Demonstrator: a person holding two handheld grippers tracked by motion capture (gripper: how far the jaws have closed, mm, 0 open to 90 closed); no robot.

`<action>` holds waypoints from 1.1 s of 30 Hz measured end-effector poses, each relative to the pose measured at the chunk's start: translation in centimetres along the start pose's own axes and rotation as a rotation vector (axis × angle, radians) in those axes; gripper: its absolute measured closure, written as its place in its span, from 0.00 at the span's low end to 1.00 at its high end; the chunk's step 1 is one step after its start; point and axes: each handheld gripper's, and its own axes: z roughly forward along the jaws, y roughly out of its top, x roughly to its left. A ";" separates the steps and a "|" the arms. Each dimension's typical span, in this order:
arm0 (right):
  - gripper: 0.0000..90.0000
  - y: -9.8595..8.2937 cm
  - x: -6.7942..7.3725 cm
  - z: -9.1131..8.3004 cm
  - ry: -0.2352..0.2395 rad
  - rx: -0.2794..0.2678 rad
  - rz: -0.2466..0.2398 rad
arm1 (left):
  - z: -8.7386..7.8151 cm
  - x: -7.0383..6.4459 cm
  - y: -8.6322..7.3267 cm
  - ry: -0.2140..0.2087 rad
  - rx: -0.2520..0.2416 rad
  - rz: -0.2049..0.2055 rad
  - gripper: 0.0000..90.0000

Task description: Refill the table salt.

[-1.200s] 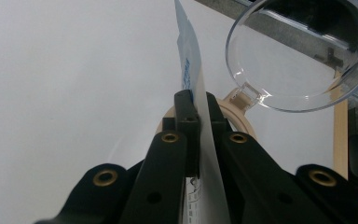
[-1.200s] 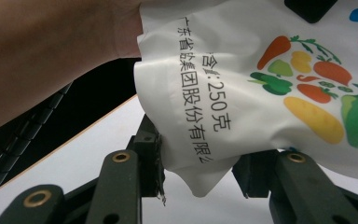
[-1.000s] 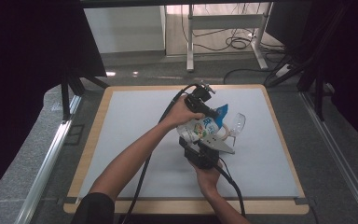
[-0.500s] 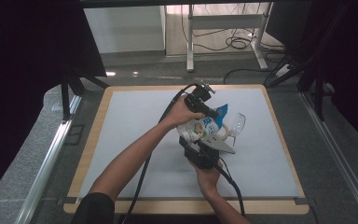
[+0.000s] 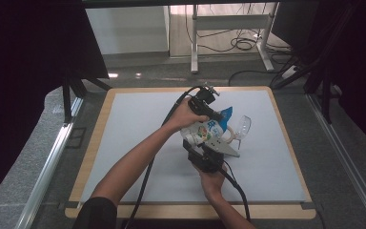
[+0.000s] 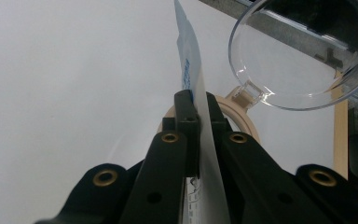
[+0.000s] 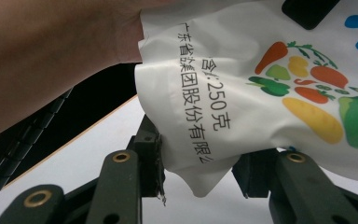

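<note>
Pouring step, looks like: pouch (image 5: 205, 130) held tilted over the mat (image 5: 138, 124), spout end toward the clear glass (image 5: 242, 126) lying just beside it. Left gripper (image 6: 196, 105) clamps the pouch's thin edge. Right gripper (image 7: 198, 161) brackets the bottom corner; probably gripping, can't tell. Left forearm reaches across, right hand below. Next: tip further, aim at the glass.
</note>
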 end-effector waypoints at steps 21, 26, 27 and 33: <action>0.66 -0.1 0.1 0.0 -0.003 -0.003 0.002 | 0.0 0.0 -0.1 0.000 0.002 -0.001 1.00; 0.66 -0.1 0.1 0.1 -0.006 -0.008 0.002 | -0.1 0.1 -0.1 0.001 -0.002 -0.001 1.00; 0.66 -0.1 0.1 0.1 -0.007 -0.009 0.001 | -0.1 0.1 -0.1 0.000 -0.002 -0.001 1.00; 0.66 -0.2 0.2 0.2 -0.007 -0.010 0.002 | -0.1 0.2 -0.1 0.000 -0.003 -0.001 1.00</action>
